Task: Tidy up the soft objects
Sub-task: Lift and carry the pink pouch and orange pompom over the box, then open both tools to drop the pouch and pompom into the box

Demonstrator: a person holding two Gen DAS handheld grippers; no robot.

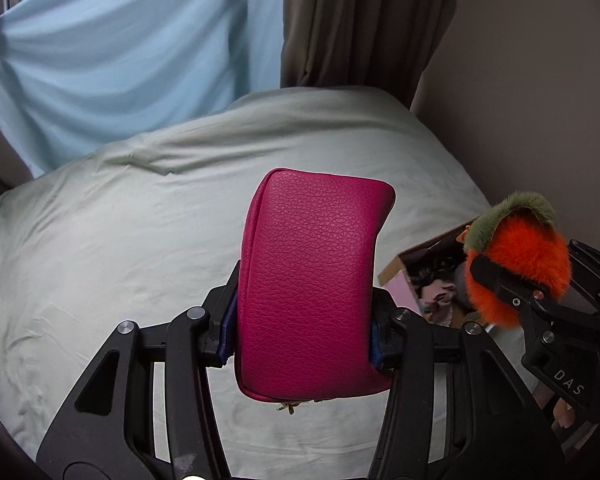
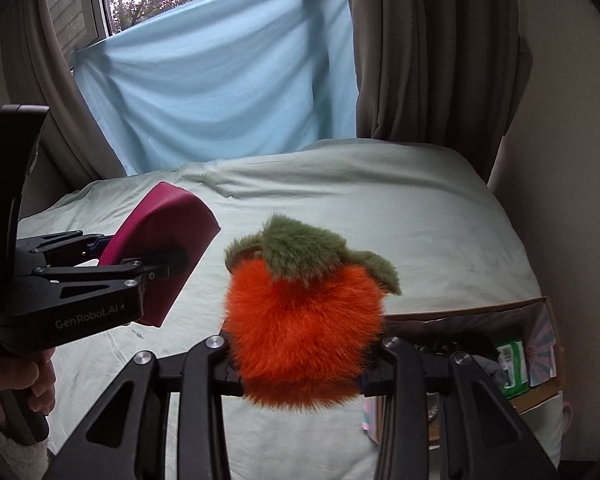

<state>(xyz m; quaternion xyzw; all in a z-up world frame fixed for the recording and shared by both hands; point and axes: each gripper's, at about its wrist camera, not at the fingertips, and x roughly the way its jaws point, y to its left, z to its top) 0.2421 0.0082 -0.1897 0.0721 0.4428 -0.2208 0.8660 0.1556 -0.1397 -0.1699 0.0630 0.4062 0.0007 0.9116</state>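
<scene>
From my left gripper I see the pink pouch clamped between the jaws, standing up and away from me above the bed. The pouch hides the gap between the jaws and the bed behind it; its lower edge shows a small gold fitting I cannot make out. The same pouch shows at the left of the right camera, partly covered by the left gripper.

Behind the bed hang a blue sheet and a brown curtain.

My right gripper pinches the orange plush at its lower sides, green leaves on top, held above the bed. The plush hides both fingertips.

On the near right stands an open cardboard box. Its contents are dark, cluttered and partly blocked by the gripper; I cannot identify them. From the left camera the plush and right gripper cover part of the box.
</scene>
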